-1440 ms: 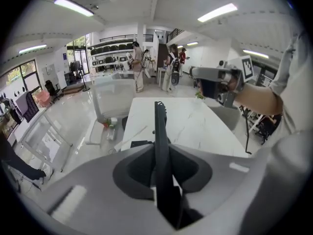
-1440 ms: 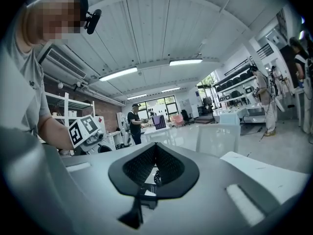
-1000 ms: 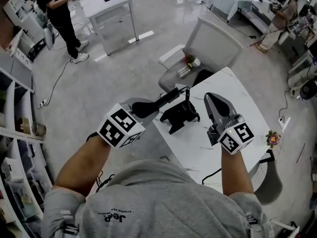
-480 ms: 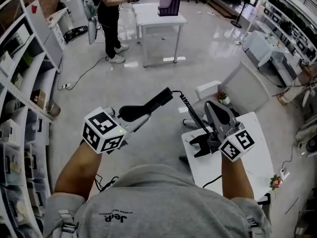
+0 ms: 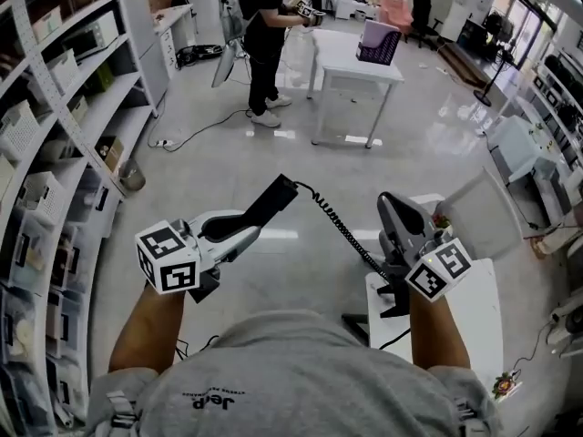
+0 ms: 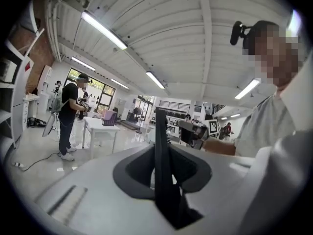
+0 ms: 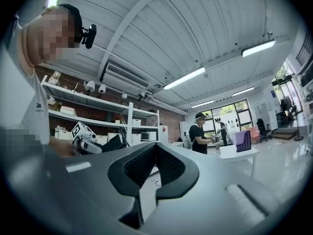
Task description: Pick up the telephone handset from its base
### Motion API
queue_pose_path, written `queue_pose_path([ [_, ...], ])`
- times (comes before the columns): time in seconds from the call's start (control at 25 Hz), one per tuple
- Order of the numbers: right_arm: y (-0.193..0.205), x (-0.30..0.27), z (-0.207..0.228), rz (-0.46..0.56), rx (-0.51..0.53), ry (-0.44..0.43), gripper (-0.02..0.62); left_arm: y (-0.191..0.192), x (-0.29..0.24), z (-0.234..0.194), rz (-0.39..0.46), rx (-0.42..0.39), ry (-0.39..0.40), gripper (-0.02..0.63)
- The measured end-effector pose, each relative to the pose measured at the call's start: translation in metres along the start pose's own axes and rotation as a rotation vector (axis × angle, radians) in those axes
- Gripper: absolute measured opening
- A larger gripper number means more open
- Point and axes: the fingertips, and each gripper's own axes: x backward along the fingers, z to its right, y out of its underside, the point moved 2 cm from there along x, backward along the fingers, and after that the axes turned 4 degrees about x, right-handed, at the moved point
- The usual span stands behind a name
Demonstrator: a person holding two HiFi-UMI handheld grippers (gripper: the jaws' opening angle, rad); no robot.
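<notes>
Glossy floor (image 5: pixel 182 185) under handset (image 5: pixel 261 206); "Jeep" shirt (image 5: pixel 301 362)

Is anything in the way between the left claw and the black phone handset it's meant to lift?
Nothing visible stands in the way. The left gripper has its jaws closed on the black telephone handset, held in the air away from its black base. Only the black coiled cord joins handset and base.

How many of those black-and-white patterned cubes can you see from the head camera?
2. One cube sits on the left tongs, the other on the right tongs. The distant person may hold more.
</notes>
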Motion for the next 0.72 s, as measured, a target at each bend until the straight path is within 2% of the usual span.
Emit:
queue_pose_path([
  [0.2,0.002,-0.025,-0.023,0.003,-0.003,-0.058,0.005,0.011,0.046,-0.013,0.065,0.058,-0.035,0.137],
  [0.36,0.006,-0.038,-0.033,0.0,-0.01,-0.073,0.005,0.005,0.075,-0.03,0.118,0.079,-0.088,0.137],
  [0.72,0.012,-0.046,-0.032,-0.015,-0.017,-0.063,0.005,-0.016,0.093,-0.052,0.223,0.105,-0.097,0.137],
])
